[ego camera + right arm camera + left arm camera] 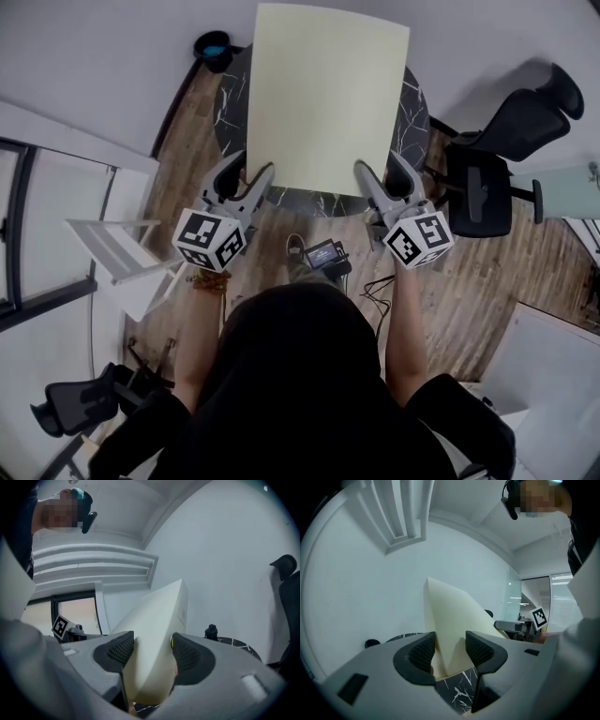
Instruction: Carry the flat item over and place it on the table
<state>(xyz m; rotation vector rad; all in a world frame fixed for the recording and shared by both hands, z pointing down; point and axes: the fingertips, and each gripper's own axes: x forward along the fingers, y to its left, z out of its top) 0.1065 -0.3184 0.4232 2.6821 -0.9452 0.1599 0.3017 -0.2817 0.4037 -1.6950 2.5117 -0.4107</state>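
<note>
The flat board (326, 94) is plain pale cream-yellow; the table (228, 108) black with white marble veining; the left gripper (249, 172) and right gripper (380, 167) grey, their cubes (208, 241) black-and-white squares; floor (469, 281) brown wood-grain; chair (487, 187) black.

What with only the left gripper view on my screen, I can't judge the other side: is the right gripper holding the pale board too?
Observer: Yes. In the right gripper view, the right gripper has both jaws closed on the pale board.
Operator: Where is the board relative to the table?
Observer: In the head view it lies over the round dark marbled table and hides most of the top. Only the side and near rims show.
Operator: Where are the two grips?
Observer: The left gripper and the right one hold the board's near edge, one near each corner.
</note>
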